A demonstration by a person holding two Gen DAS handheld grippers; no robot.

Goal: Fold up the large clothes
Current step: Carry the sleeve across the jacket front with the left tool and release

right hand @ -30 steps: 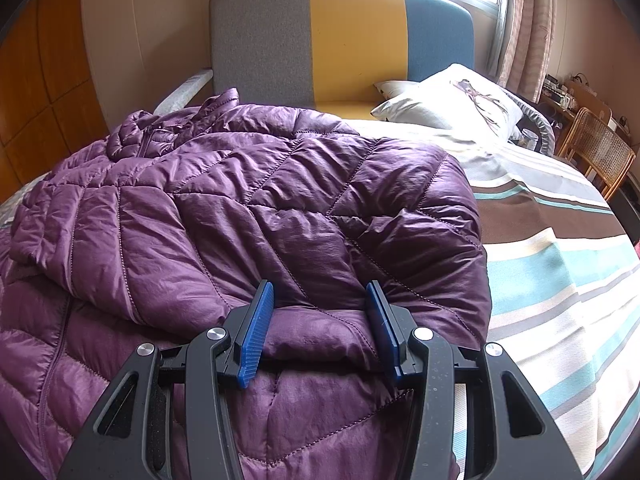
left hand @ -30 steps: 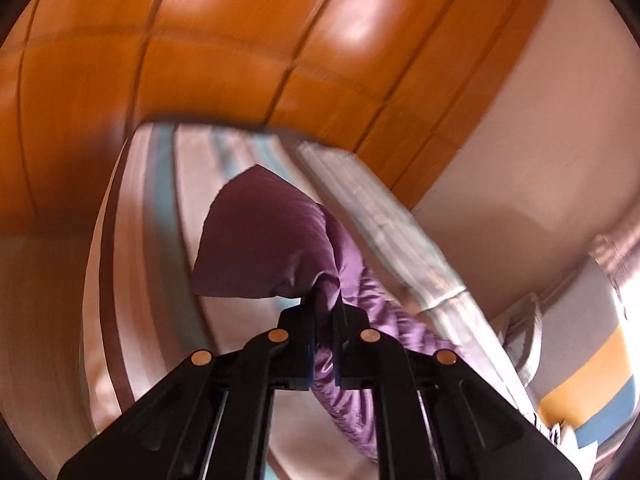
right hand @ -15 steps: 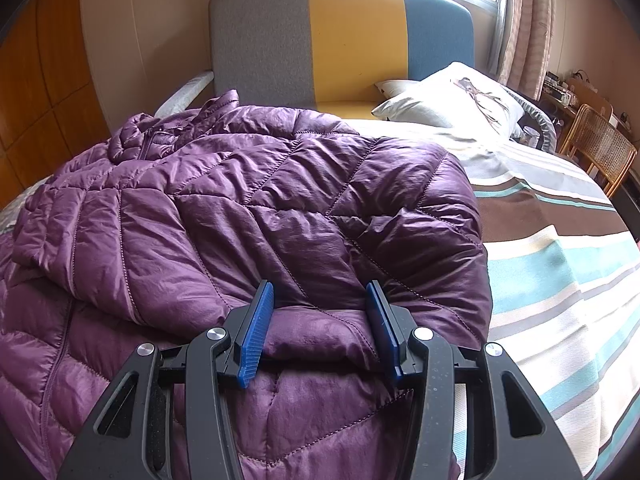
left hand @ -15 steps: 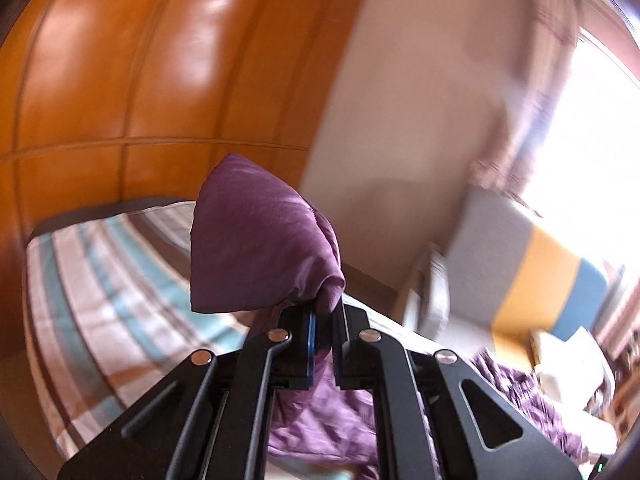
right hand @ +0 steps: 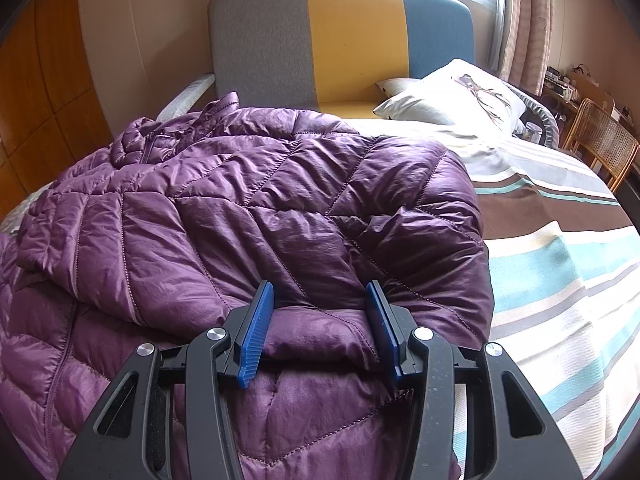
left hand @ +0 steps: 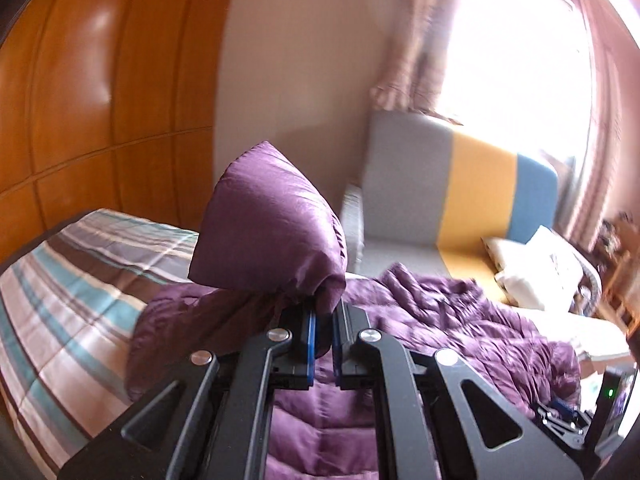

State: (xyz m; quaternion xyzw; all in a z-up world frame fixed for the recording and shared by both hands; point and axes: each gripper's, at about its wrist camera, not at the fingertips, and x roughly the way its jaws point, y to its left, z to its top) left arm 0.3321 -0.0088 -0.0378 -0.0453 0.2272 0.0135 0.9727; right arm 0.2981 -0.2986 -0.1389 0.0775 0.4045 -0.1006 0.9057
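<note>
— Lying across the striped bed (right hand: 560,280), is that where the purple puffer jacket (right hand: 280,216) sits?

— Yes, spread over the bedcover, collar toward the grey, yellow and blue headboard (right hand: 352,40), with one quilted layer folded over another.

— What is the left tool (left hand: 323,338) doing?

— Its blue pads are pinched together on a bunched corner of the jacket (left hand: 272,236). That corner stands up above the fingers in a puffed peak, raised off the bed, and the fabric trails down from it to the rest of the garment.

— And the right tool (right hand: 320,320)?

— Its jaws stand apart, one blue pad on either side of a padded fold at the jacket's near edge. The fold fills most of the gap; I cannot tell whether the pads touch it, but they are not squeezing it.

— Anything else nearby?

— A white pillow (right hand: 460,96) rests at the head of the bed, well apart from the jacket, and a cane chair (right hand: 604,144) stands past the bed's far side. Orange wooden panelling (left hand: 100,100) lines the wall to the left.
</note>
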